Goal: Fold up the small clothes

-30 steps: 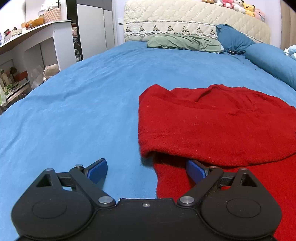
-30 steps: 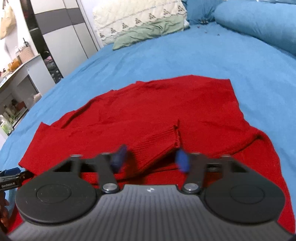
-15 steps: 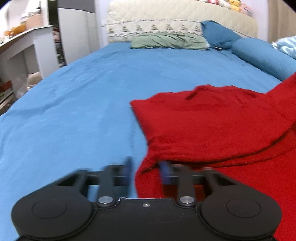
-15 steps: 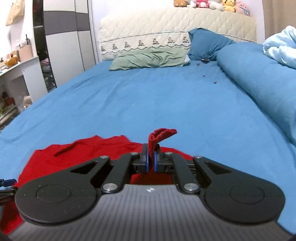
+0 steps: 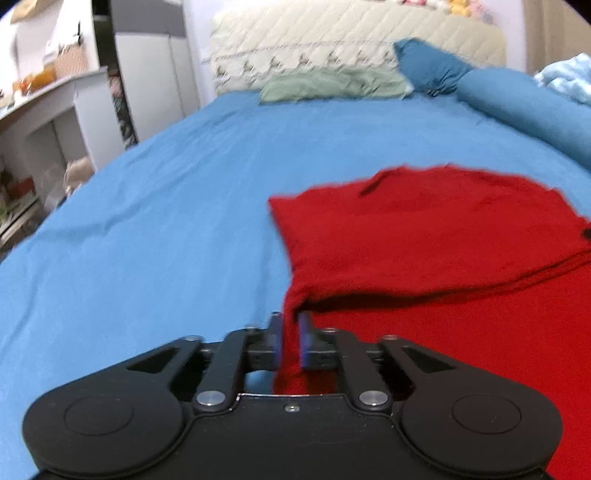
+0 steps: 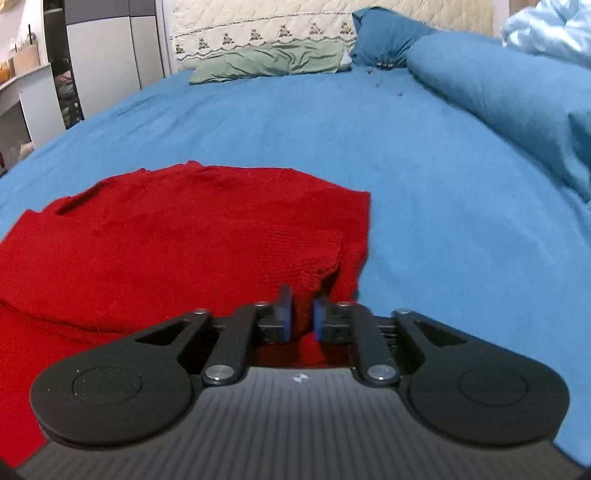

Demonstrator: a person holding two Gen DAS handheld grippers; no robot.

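A red knit sweater (image 5: 424,236) lies on the blue bed sheet (image 5: 147,229), with one layer folded over the rest. My left gripper (image 5: 290,339) is shut on the sweater's near left edge, and red cloth runs between its blue pads. In the right wrist view the sweater (image 6: 177,236) fills the left half. My right gripper (image 6: 302,314) is shut on a ribbed part of the sweater near its right edge.
A green pillow (image 6: 273,61) and a dark blue pillow (image 6: 384,35) lie at the headboard. A rolled blue duvet (image 6: 498,92) runs along the right side. A white desk (image 5: 55,110) and a wardrobe (image 5: 155,74) stand left of the bed.
Both grippers went from open to shut on the sweater. The right one lifted its piece up, then brought it back down over the sweater. The left one pulled its edge.
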